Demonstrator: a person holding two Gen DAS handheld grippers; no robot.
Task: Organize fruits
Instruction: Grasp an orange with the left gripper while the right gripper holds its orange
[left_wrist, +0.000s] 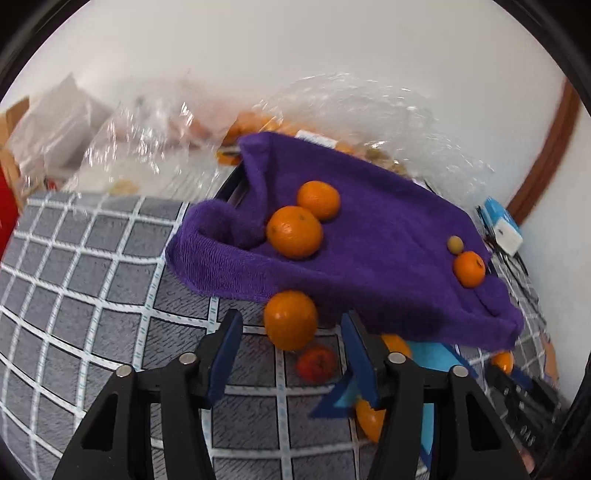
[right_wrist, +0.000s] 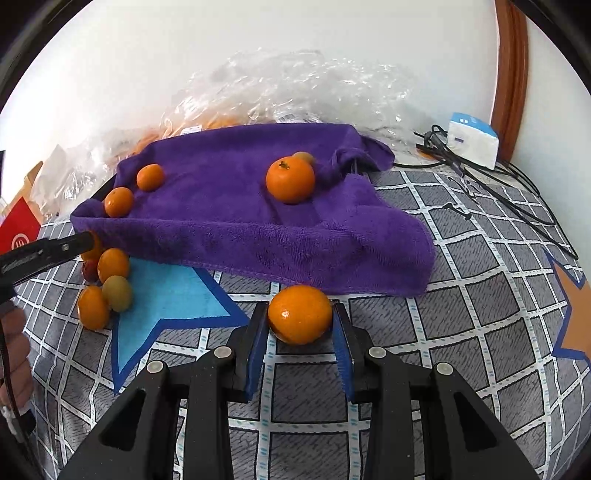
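Note:
A purple towel (left_wrist: 369, 240) (right_wrist: 258, 218) is draped over a raised tray and carries several oranges (left_wrist: 294, 231) (right_wrist: 290, 180) and a small greenish fruit (left_wrist: 454, 244). My left gripper (left_wrist: 291, 328) is open, and an orange (left_wrist: 290, 319) sits between its fingertips at the towel's edge, untouched. A red fruit (left_wrist: 317, 364) lies below it. My right gripper (right_wrist: 300, 317) is shut on an orange (right_wrist: 300, 314) just above the cloth, in front of the towel. More oranges (right_wrist: 112, 264) and a green fruit (right_wrist: 117, 293) lie by a blue star patch (right_wrist: 166, 295).
The surface is a grey checked cloth (right_wrist: 461, 295). Clear plastic bags (right_wrist: 295, 85) with more fruit lie behind the towel by the white wall. Black cables (right_wrist: 491, 184) and a white-blue box (right_wrist: 472, 140) sit at the back right. A red box (right_wrist: 18, 229) is at the left.

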